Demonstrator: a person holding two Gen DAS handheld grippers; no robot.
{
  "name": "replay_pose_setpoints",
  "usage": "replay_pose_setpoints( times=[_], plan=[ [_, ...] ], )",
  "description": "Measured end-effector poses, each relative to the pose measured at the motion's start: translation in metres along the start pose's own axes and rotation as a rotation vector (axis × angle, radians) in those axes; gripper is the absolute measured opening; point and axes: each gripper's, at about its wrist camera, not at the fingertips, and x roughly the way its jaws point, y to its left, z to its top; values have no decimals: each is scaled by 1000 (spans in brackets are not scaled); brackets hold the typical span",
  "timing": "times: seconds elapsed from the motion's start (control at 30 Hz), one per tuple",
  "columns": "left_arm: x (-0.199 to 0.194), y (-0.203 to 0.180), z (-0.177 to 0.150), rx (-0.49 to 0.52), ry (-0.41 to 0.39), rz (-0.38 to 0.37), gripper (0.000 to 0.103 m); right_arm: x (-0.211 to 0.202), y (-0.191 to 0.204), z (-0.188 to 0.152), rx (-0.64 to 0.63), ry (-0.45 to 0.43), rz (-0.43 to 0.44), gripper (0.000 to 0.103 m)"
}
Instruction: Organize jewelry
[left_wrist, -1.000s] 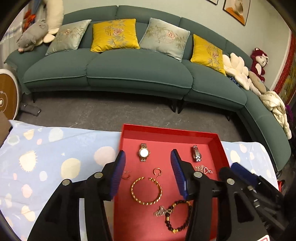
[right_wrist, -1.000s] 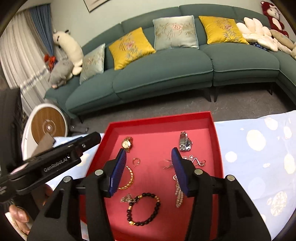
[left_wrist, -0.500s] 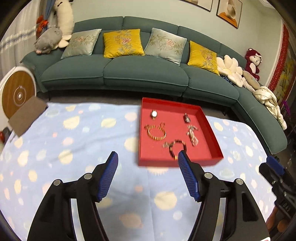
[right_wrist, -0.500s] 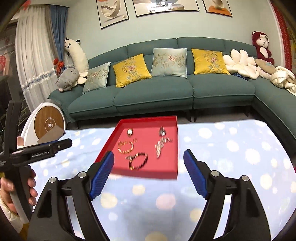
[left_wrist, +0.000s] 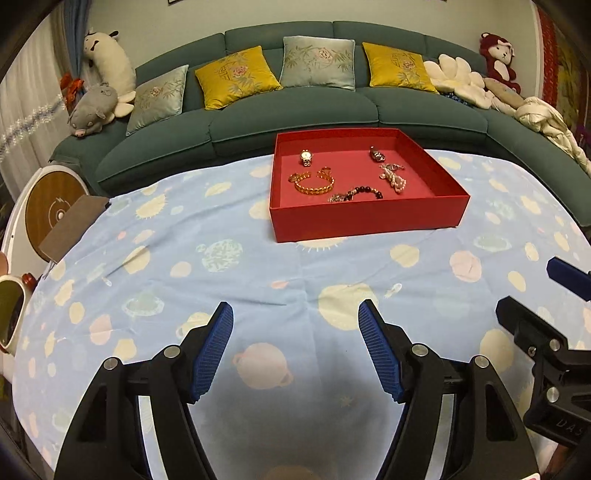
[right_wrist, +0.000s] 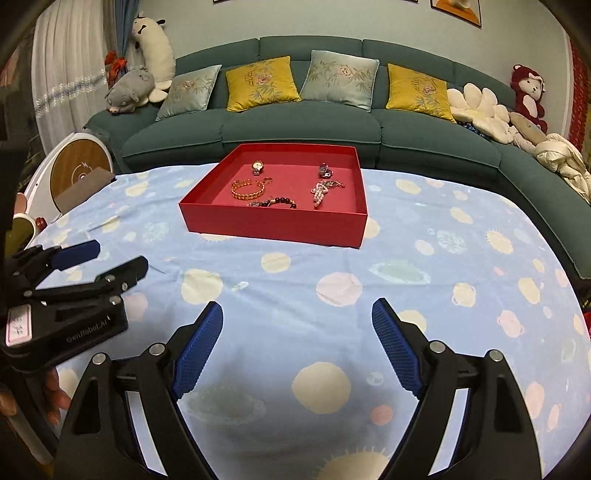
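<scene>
Both grippers hovered over the near edge of the counter, which was covered by a light blue cloth (left_wrist: 229, 236) printed with planets. Left gripper (left_wrist: 295, 350): jaws spread wide, nothing between them; they had just been opening. Right gripper (right_wrist: 297, 349): jaws likewise spread, empty, also just been opening. Each gripper showed at the side of the other's view.

Red tray (left_wrist: 365, 218) sat toward the far edge of the counter, roughly central, well apart from both grippers. All jewelry lay inside it. Far row: gold watch (left_wrist: 306, 157) to the left, dark-faced silver watch (left_wrist: 376, 154) to the right. Middle: gold chain bangle (left_wrist: 314, 186) on the left side, with a small gold ring (left_wrist: 324, 170) just beyond it; pearl strand (left_wrist: 394, 178) on the right side. Near wall: dark beaded bracelet (left_wrist: 364, 192), with a small silvery piece touching its left end, too small to identify.

Beyond the far edge of the counter stood a green sofa (right_wrist: 295, 133) with cushions.
</scene>
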Motion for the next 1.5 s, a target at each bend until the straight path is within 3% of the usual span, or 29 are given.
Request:
replay_pose_setpoints(
  times=[0.1,1.5],
  plan=[
    [4,-1,-2,-4,11,-10,68,0,1,0,15,-17,-16,89],
    [12,2,6,-81,43,-39,68,13,1,6,42,-4,-36,89]
  ],
)
